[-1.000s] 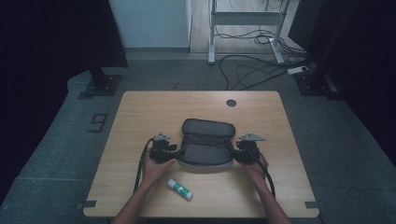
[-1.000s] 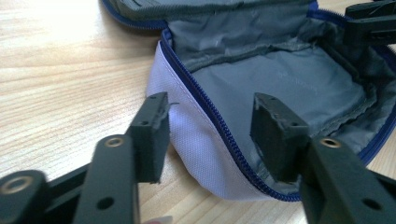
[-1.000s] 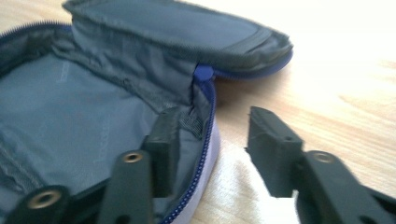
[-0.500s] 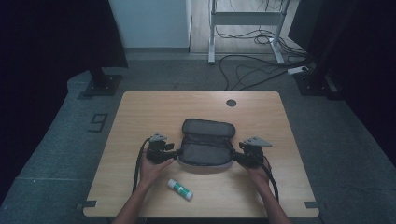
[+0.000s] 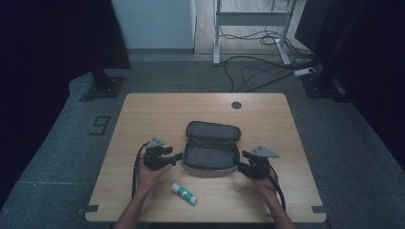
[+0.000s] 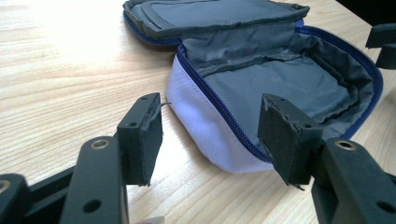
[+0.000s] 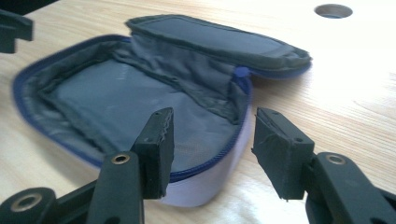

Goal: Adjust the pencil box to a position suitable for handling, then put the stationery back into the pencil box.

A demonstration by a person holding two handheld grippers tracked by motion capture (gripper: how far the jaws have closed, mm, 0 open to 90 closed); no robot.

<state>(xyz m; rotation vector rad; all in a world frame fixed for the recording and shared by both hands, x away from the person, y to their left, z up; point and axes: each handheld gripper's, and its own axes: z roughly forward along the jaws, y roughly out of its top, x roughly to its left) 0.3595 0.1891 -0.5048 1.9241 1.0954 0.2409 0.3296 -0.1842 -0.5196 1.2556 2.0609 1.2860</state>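
Nearest the person, a glue stick (image 5: 184,193) is lying untouched on the table (image 5: 143,114), at about seven o'clock from the pouch (image 5: 210,151). The pouch is sitting mid-table, already unzipped with its lid folded back toward twelve o'clock, and looking empty inside. The left gripper (image 5: 177,157), jaws just opening, and the right gripper (image 5: 240,166) are flanking it at nine and three o'clock, jaws apart, holding nothing. Loading the glue stick likely remains.
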